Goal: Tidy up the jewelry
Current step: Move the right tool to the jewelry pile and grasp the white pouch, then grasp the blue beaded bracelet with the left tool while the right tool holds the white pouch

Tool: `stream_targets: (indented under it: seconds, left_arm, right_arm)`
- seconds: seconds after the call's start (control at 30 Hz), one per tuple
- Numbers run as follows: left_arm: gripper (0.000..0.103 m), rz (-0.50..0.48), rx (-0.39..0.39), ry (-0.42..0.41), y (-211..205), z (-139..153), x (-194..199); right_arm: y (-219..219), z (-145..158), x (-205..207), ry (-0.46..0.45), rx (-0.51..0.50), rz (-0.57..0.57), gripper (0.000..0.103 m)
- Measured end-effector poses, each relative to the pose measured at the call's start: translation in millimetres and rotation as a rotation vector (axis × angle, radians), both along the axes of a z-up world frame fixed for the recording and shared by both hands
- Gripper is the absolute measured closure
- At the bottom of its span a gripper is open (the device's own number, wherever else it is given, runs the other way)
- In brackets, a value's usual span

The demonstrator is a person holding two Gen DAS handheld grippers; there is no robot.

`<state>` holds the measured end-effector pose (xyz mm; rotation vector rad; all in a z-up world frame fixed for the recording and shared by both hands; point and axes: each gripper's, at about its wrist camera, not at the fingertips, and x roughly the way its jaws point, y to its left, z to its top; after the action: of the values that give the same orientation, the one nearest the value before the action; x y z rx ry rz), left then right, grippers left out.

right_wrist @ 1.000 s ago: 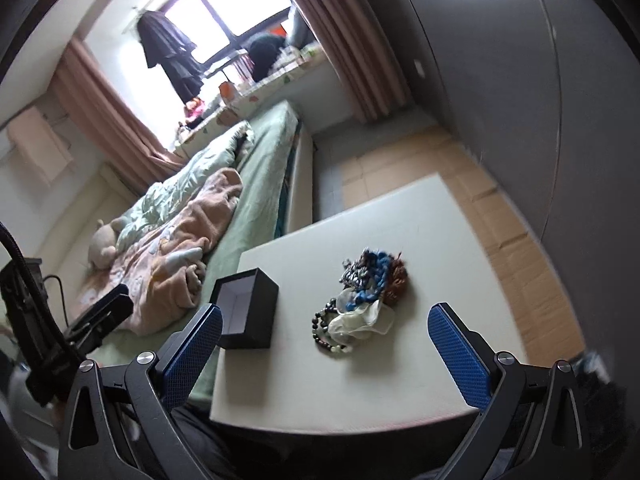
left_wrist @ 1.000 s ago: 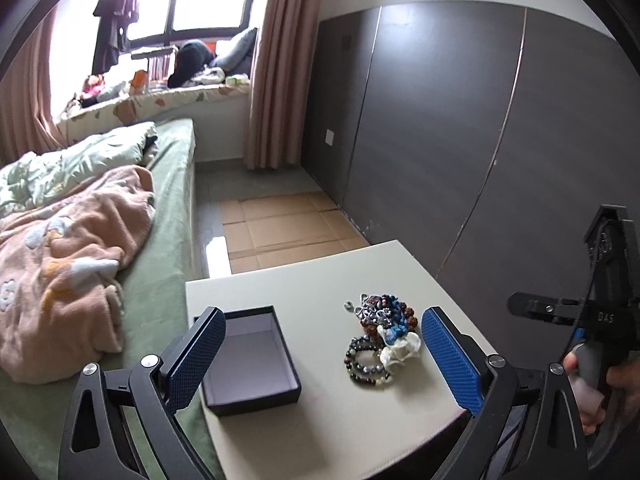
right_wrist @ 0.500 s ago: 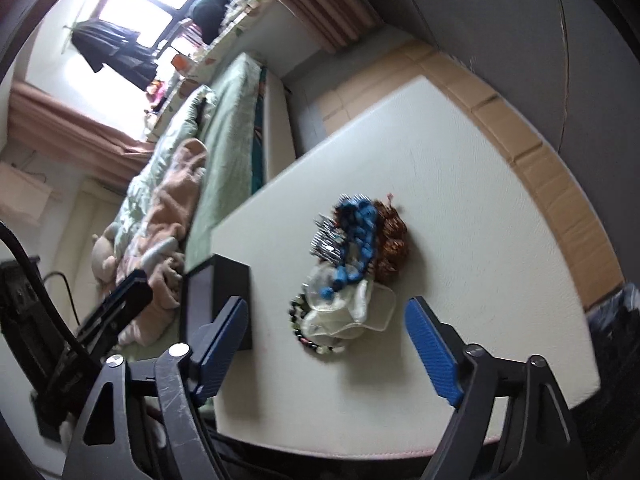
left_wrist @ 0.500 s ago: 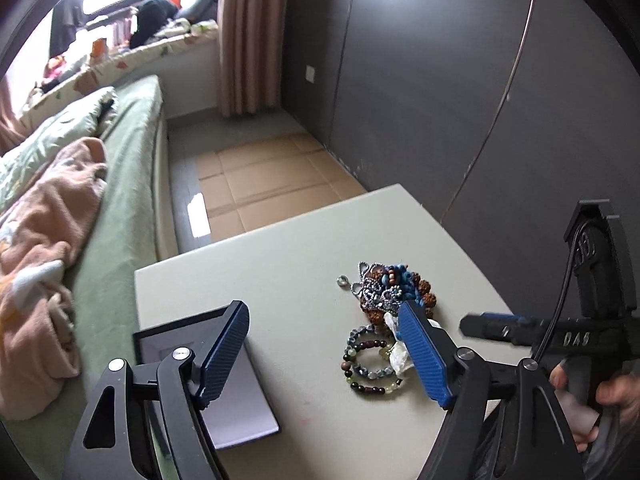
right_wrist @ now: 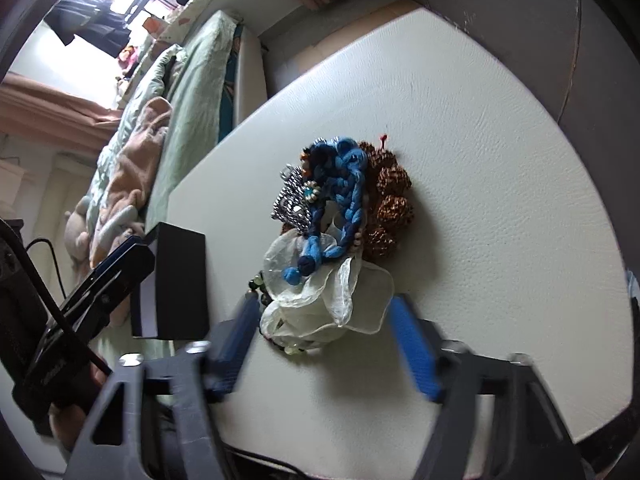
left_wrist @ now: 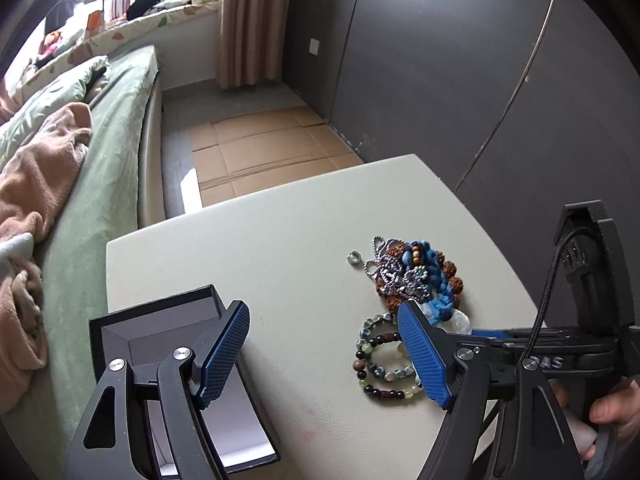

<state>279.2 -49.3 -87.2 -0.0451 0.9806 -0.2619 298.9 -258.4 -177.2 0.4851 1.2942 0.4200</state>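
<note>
A jewelry pile lies on the pale table: blue braided cord, brown seed beads, a silver chain piece, a white organza bag and a beaded bracelet. An open black box sits at the table's left, also in the right wrist view. My left gripper is open, its left finger over the box, its right beside the bracelet. My right gripper is open, low at the table, its fingers either side of the organza bag.
A small loose ring lies left of the pile. A green bed with a pink blanket runs along the table's left. Dark wall panels stand behind and right. Cardboard covers the floor beyond.
Both grippers have moved forward and down toward the table. The right gripper has narrowed and come up around the organza bag; the left now hangs between the box and the bracelet.
</note>
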Motion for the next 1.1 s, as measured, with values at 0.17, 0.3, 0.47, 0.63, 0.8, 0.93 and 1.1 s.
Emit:
stream_targets:
  seconds: [0.17,0.3,0.47,0.63,0.8,0.93,1.1]
  left_arm:
    - [0.028,-0.020,-0.012,0.027,-4.4,-6.3,2.6]
    - [0.028,-0.045,-0.018,0.036,-13.1,-7.9,5.6]
    - [0.029,-0.121,-0.012,0.045,-38.0,-6.9,4.8]
    - [0.029,-0.163,0.025,0.028,-59.3,-4.4,4.3]
    - [0.030,-0.217,0.050,0.018,-81.2,-5.9,6.0]
    - [0.038,-0.252,0.080,0.040,-99.7,-15.1,7.2]
    - [0.054,-0.298,0.106,0.050,-121.2,-27.2,9.6]
  right_arm:
    - [-4.2,11.2,-6.9,-0.057,0.044,-0.020,0.099]
    - [-18.5,24.8,-15.6,-0.116,0.061,-0.045,0.099]
    - [-42.8,31.8,-22.3,-0.147,0.094,-0.103,0.099]
    - [-67.2,39.8,-27.8,-0.182,0.131,-0.157,0.099]
    - [-85.0,40.2,-32.2,-0.183,0.152,-0.228,0.099]
    - [-100.2,34.3,-31.3,-0.155,0.181,-0.278,0.099]
    - [-105.7,30.6,-30.0,-0.136,0.211,-0.297,0.099]
